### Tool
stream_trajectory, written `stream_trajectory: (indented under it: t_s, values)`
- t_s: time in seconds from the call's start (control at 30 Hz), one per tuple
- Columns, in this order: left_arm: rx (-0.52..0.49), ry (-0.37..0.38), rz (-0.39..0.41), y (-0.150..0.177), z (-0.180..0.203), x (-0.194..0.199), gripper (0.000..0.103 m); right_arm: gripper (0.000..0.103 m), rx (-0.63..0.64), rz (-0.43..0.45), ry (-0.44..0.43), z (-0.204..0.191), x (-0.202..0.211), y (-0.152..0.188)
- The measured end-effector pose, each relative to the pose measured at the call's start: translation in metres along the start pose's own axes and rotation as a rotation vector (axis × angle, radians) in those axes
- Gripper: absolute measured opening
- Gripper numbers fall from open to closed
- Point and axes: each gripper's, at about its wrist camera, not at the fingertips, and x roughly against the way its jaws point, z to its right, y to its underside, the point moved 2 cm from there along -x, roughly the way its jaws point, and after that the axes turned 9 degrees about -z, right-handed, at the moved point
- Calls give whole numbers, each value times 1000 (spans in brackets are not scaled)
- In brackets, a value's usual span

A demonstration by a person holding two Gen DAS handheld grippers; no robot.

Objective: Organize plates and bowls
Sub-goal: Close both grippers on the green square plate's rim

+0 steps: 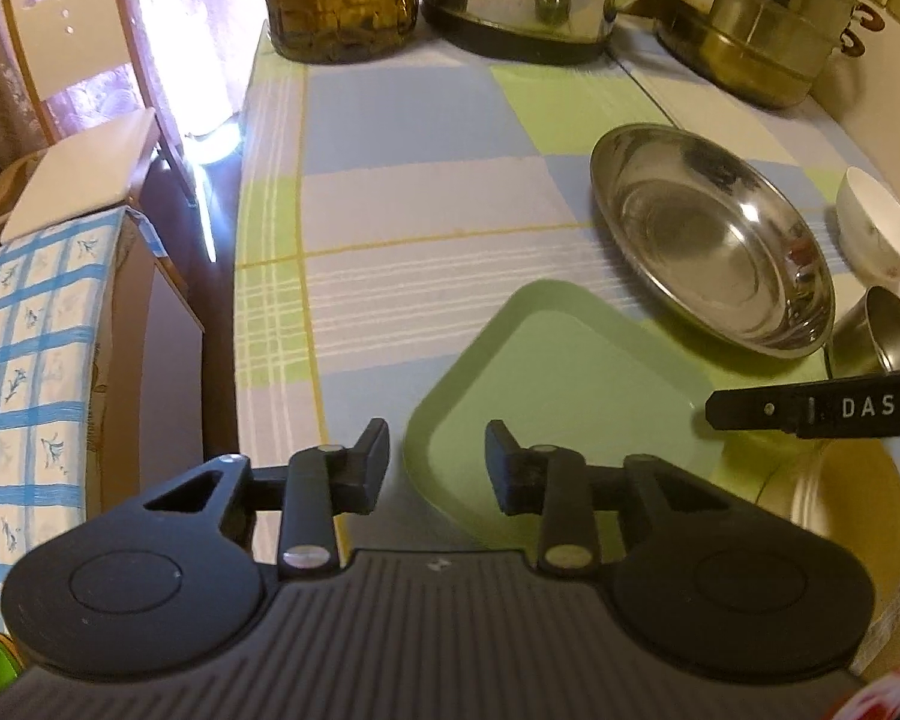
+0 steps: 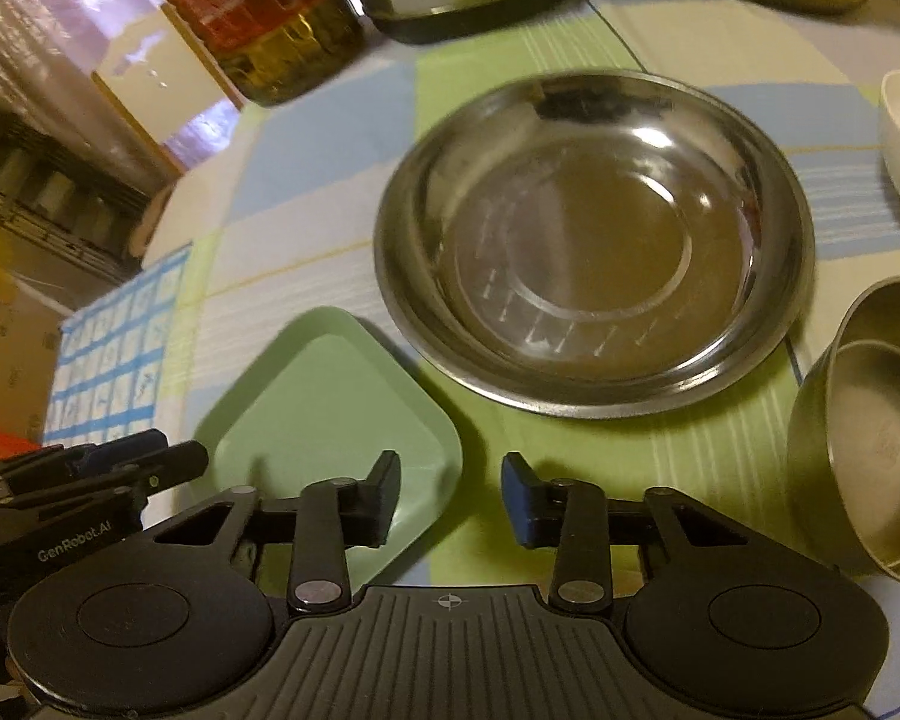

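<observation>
green square plate [image 1: 561, 402] sits just in front of the steel dish [image 2: 594, 240], bowls off to its side | left gripper [image 1: 437, 465] and right gripper [image 2: 452, 495] both over the plate's edges, fingers parted, pinching nothing, looks like lining up a lift | readable: "GenRobot.AI", "DAS"

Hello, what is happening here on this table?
A person holds two grippers over a green tray. The left gripper and the right gripper are both open and hold nothing. A steel plate, a steel bowl and a white bowl lie untouched on the tablecloth.
</observation>
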Motion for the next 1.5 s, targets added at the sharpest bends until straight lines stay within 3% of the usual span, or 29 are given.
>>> stream_trajectory:
  t_s: [0.23,0.4,0.5,1.17,1.5]
  values:
    - [-1,8,-24,-7,-7,-11,21,26,-1,-25,19,-4,-8,0]
    - [1,15,-38,-8,-9,-16,13,11,-10,-33,22,-6,-10,1]
    - [-5,5,-37,-8,-8,-18,10,8,-8,-32,31,-6,-10,1]
    - [31,-28,25,-8,-24,14,7,6,40,-4,-32,-31,11,-1]
    - [1,14,102,-36,-10,31,7,6,9,61,-25,-26,37,-7]
